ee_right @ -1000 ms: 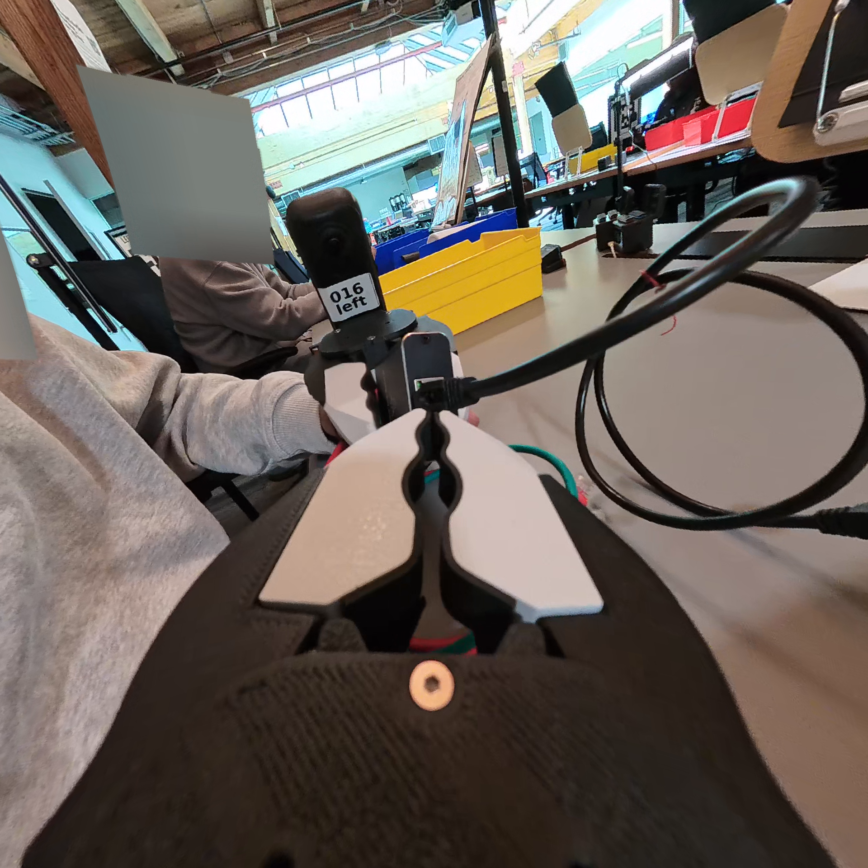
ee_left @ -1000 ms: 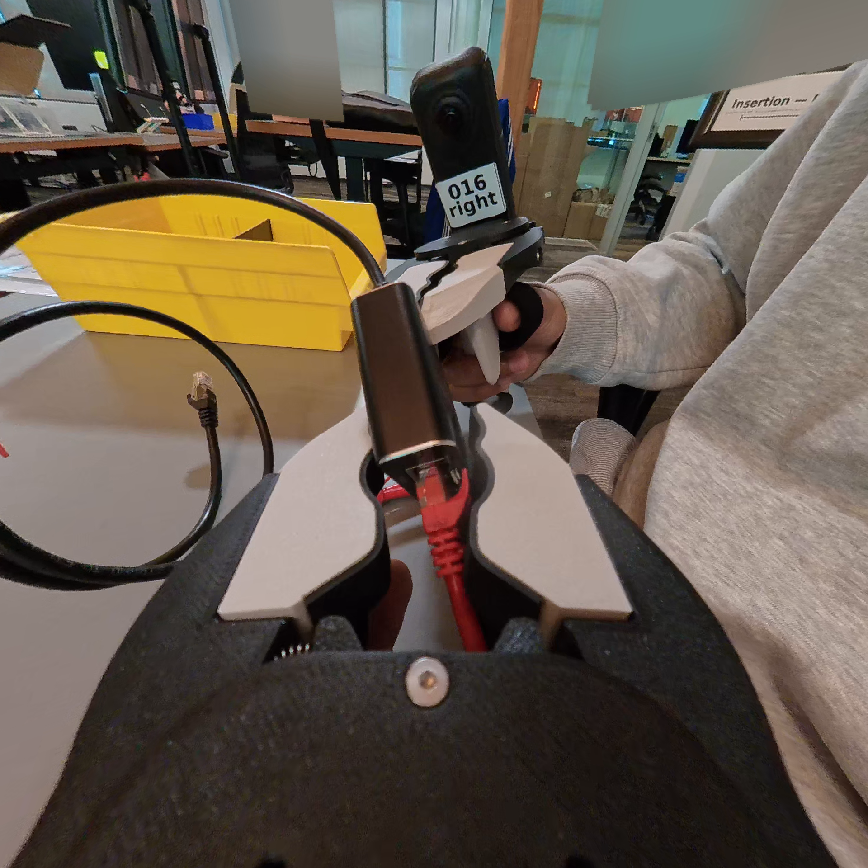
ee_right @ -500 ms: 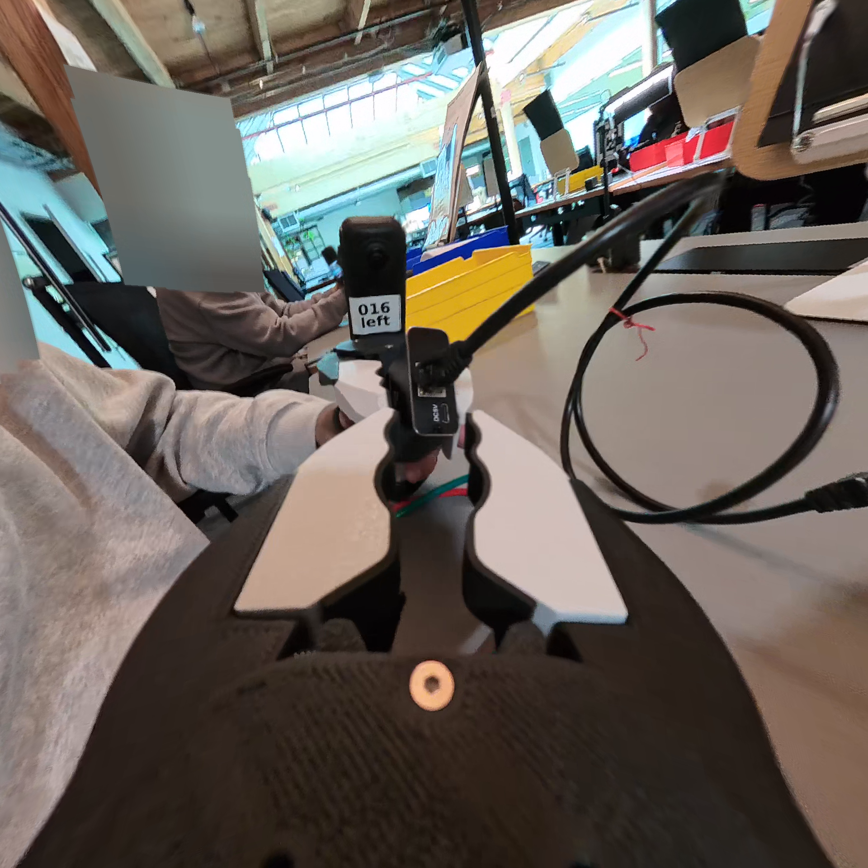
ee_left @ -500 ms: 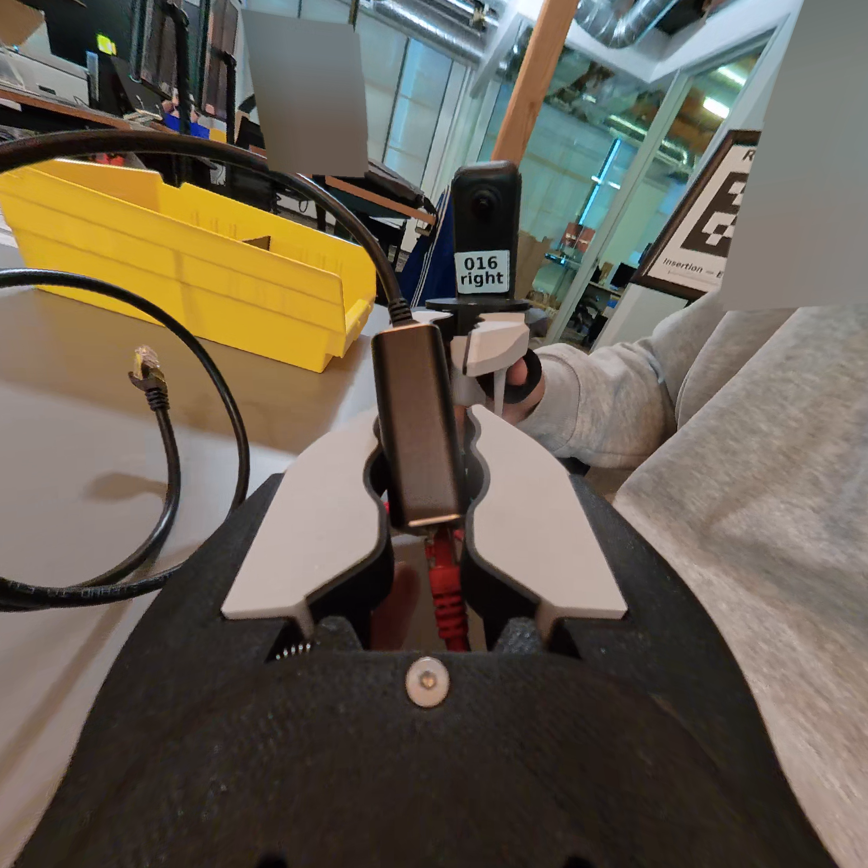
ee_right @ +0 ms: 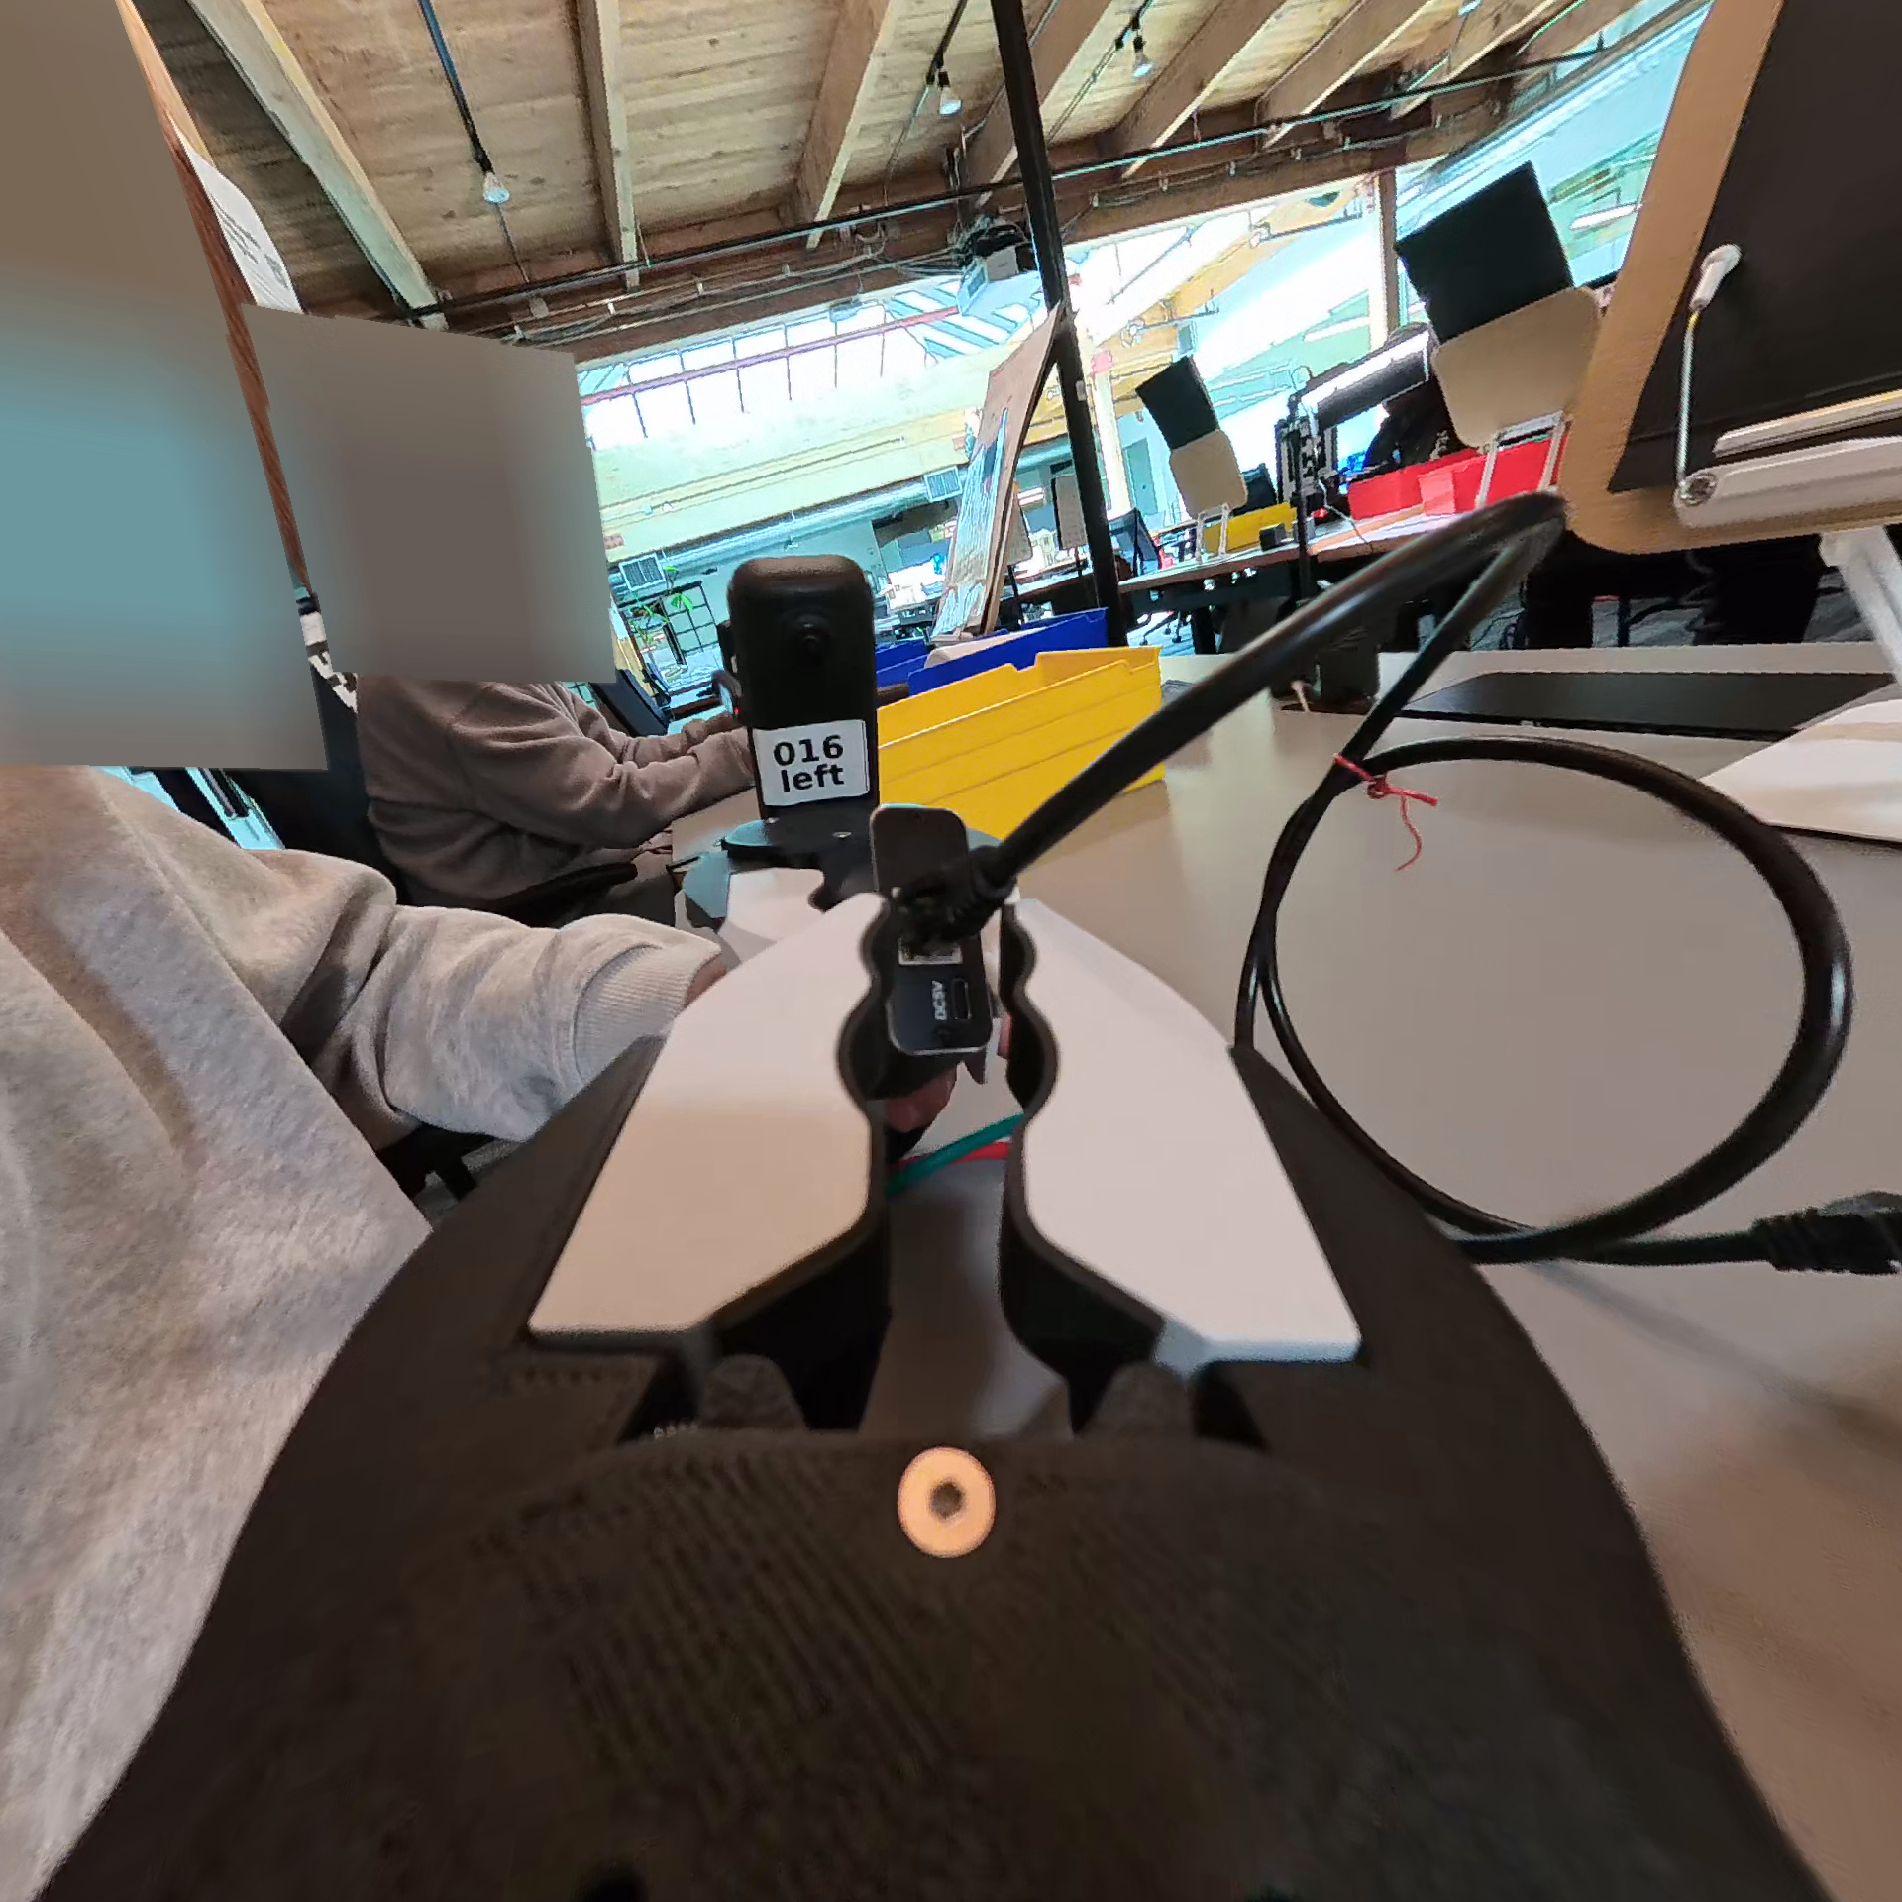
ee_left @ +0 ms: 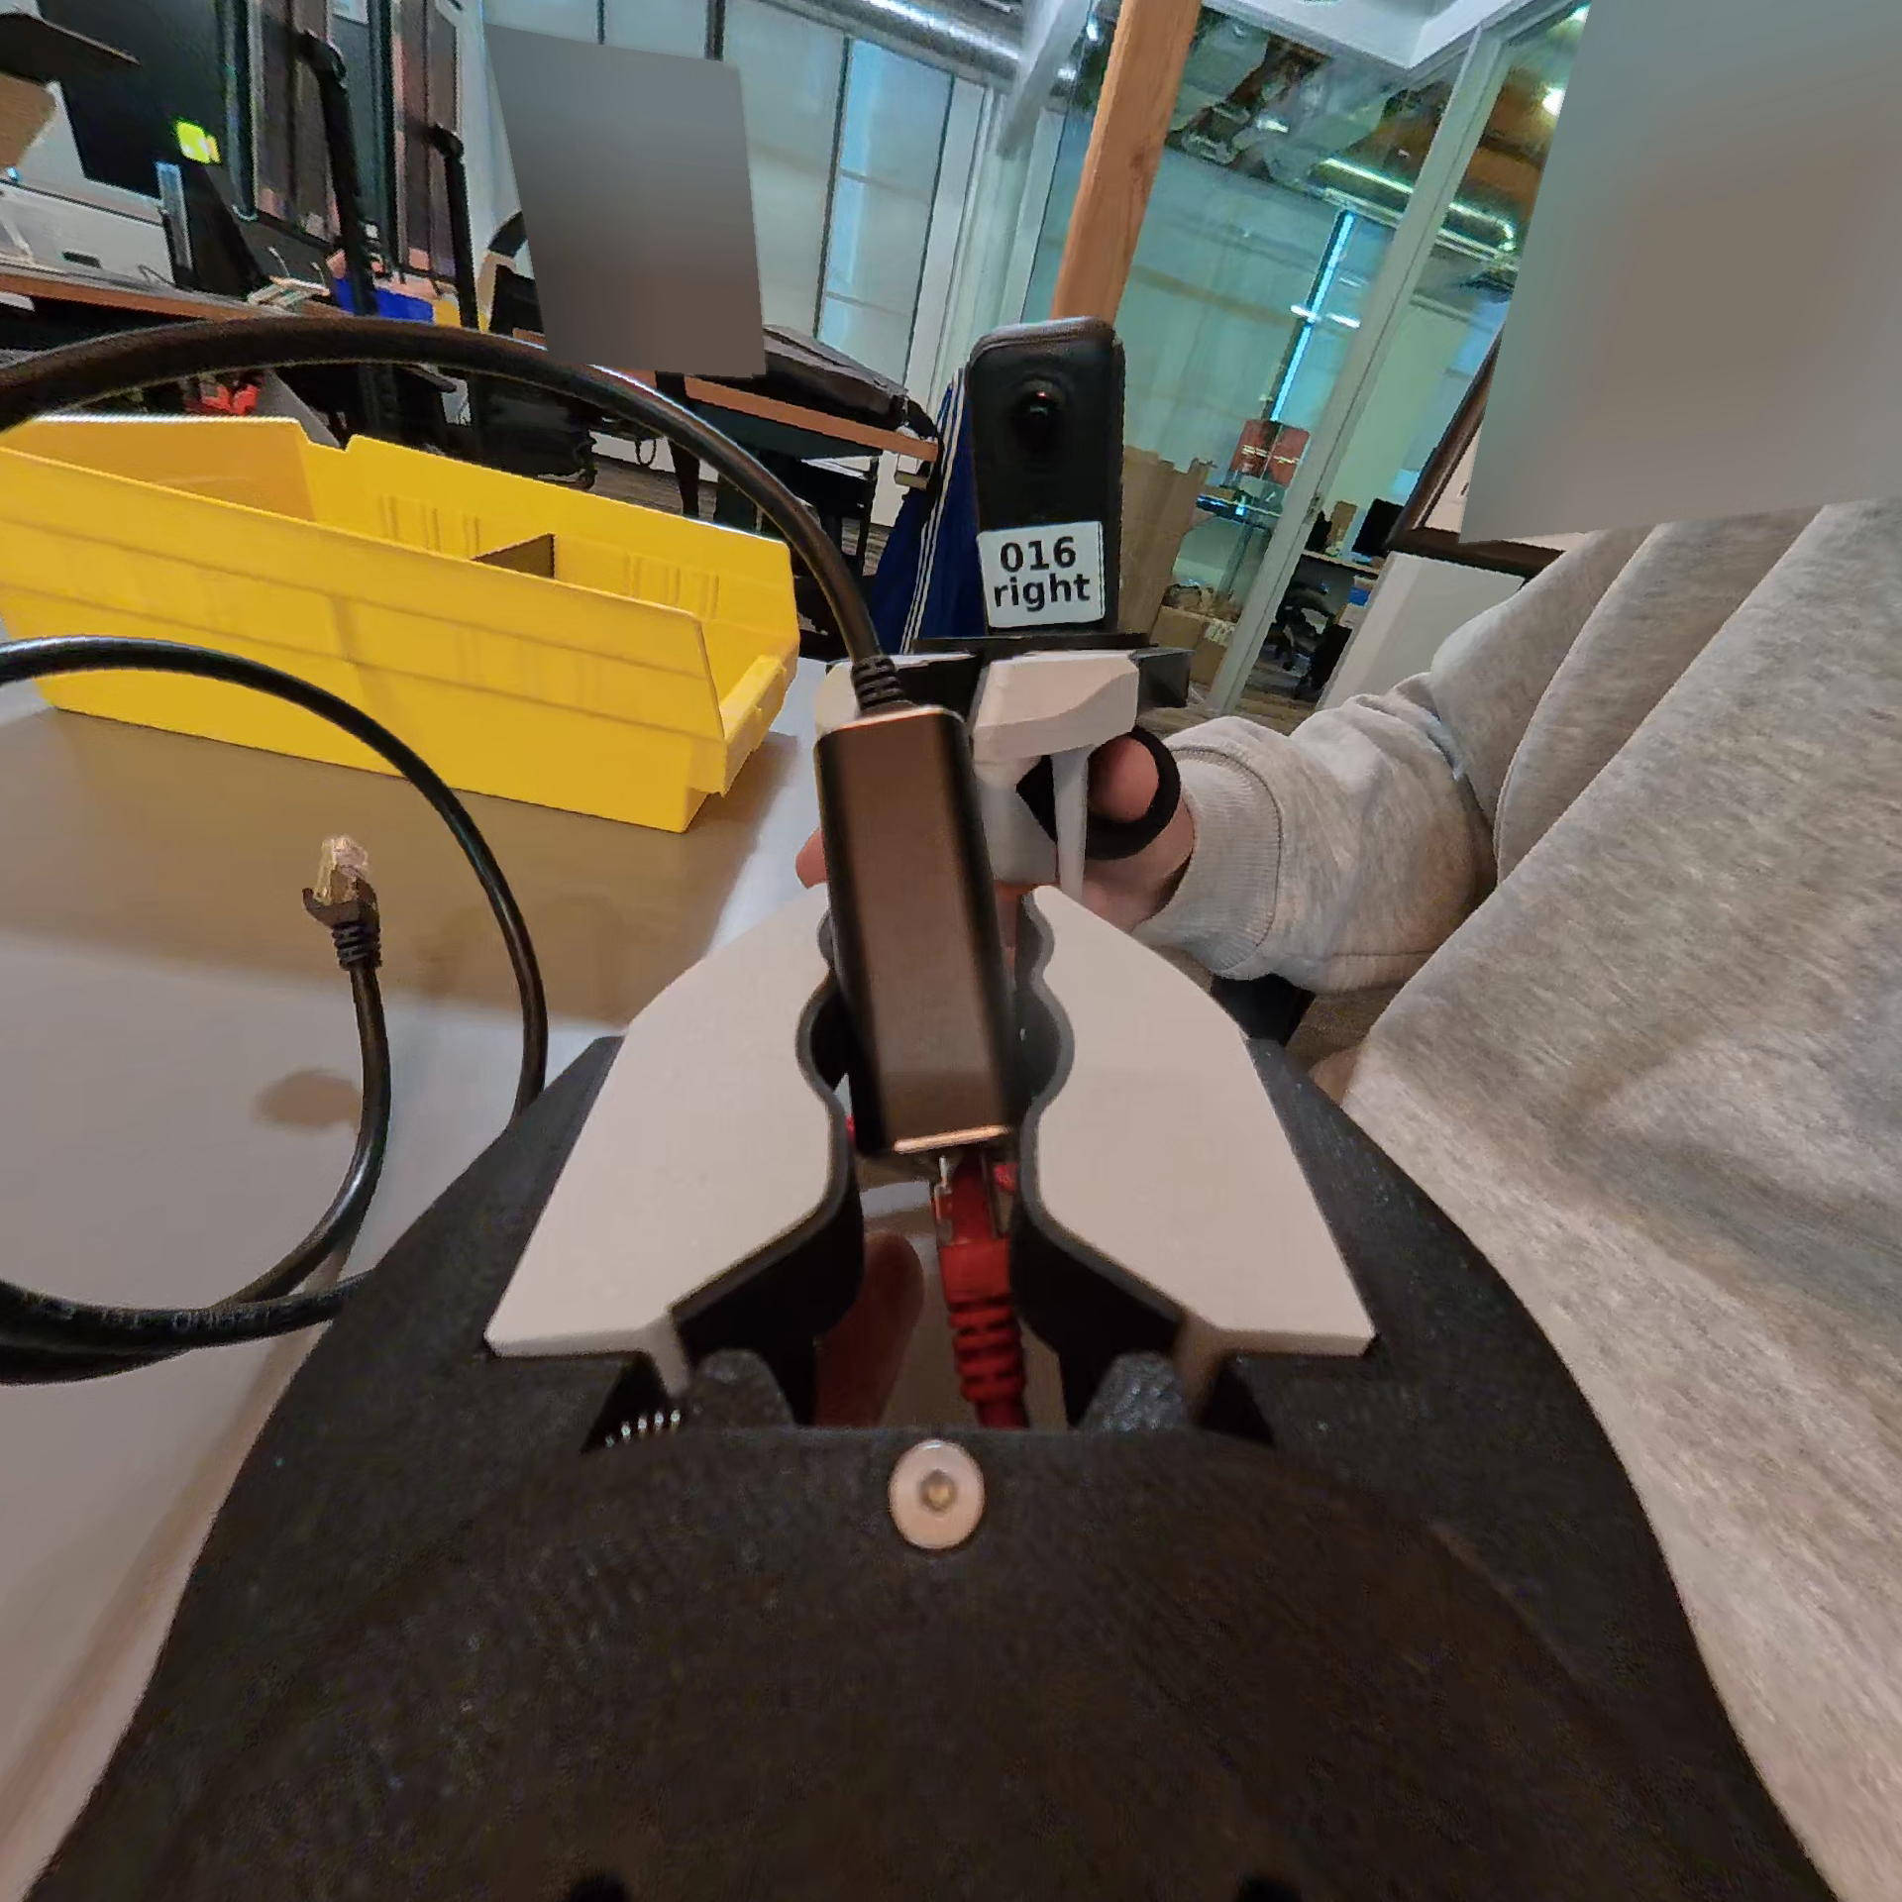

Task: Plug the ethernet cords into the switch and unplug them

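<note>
My left gripper is shut on the switch, a small dark metal box held nearly upright above the table edge. A red ethernet cord is plugged into its near end. A black cord is plugged into its far end and loops over the table; its free plug lies on the table. My right gripper is open, its fingertips on either side of the switch's end and the black plug. Red and green cords hang below.
A yellow bin stands on the grey table behind the cord loop; it also shows in the right wrist view. The person's grey sleeve is at the right. Another person sits beyond.
My right gripper was shut at the black plug and has opened, moving in around the switch's end. The switch now sits deeper and more upright between my left fingers.
</note>
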Available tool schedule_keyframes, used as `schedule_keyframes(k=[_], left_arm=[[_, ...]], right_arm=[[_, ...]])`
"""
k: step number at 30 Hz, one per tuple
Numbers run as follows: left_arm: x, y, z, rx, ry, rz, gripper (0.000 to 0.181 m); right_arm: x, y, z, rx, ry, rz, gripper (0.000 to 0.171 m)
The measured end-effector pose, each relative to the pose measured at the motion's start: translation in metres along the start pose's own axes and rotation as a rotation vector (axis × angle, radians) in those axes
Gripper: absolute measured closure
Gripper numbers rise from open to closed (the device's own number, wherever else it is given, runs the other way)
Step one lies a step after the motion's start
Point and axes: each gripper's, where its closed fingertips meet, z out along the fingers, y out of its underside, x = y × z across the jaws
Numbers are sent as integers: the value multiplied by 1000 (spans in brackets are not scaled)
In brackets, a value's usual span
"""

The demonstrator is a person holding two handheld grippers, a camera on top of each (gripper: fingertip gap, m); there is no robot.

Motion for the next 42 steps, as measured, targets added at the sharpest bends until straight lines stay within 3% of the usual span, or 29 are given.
schedule_keyframes(k=[10, 22, 37, 42], left_arm=[[3, 0, 0, -1, 14, 0, 153], [5, 2, 0, -20, 7, -8, 154], [2, -11, 1, 56, 28, -203, 154], [-4, -19, -2, 130, 50, -285, 154]], right_arm=[[-3, 1, 5, -7, -22, -6, 144], [-4, 4, 7, -33, -17, -82, 149], [3, -10, 13, -64, 155, -374, 150], [9, -16, 20, -53, 206, -327, 151]])
